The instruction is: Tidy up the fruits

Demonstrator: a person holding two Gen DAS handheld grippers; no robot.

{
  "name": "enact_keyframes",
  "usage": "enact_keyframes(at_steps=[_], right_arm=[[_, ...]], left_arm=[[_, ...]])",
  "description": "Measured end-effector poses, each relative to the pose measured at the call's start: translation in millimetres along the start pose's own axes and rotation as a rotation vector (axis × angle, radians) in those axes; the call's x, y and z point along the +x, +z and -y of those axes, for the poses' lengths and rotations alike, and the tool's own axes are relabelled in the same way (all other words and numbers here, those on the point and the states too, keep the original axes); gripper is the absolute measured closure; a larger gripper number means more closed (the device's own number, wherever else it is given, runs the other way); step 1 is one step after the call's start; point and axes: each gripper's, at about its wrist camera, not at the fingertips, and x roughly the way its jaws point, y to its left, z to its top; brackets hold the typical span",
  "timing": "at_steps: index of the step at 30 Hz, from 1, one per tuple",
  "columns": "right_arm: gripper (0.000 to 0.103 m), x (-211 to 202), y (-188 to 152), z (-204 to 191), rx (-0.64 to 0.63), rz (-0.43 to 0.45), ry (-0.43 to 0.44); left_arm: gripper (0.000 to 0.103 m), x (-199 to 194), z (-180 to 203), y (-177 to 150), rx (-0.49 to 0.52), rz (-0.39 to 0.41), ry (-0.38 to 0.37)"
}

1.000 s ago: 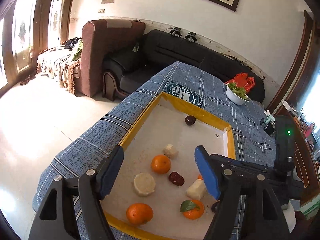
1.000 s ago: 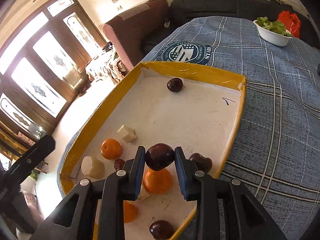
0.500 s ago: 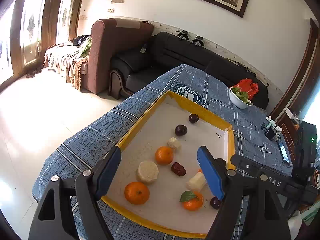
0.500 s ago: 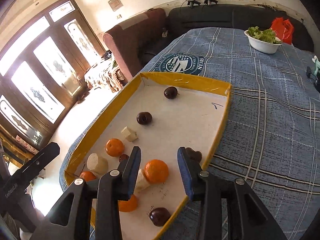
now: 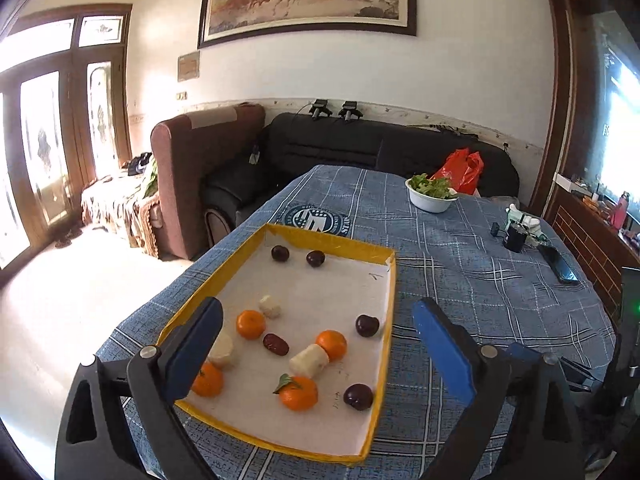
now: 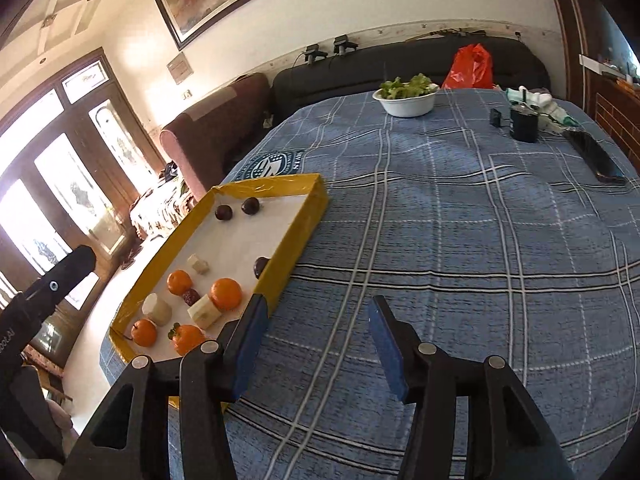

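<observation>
While our left gripper (image 5: 316,344) and right gripper (image 6: 316,344) have just been opening — both empty — the yellow-rimmed tray (image 5: 332,242) holds glossy oranges (image 5: 251,324), dark plums (image 5: 280,253) and pale chunks (image 5: 308,361).

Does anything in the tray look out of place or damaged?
Nothing is spilled or damaged. The fruits lie mixed in the tray: two plums sit apart at the far end, while oranges, white pieces and other plums remain jumbled nearby.
</observation>
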Motion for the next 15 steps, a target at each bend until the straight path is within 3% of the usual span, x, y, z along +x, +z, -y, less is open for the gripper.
enact_keyframes(at_steps=[5,15], right_arm=[[0.044,-17.5,-8.9,16.5,0.017,0.024,-0.029],[0.037,-32.0,-22.2,19.1,-0.023,0.061,-0.09]], left_arm=[[0.001,-9.8,35.5,-3.9,0.07,0.002,-0.011],[0.001,11.6,44.9,-22.7,0.055,-0.14,-0.011]])
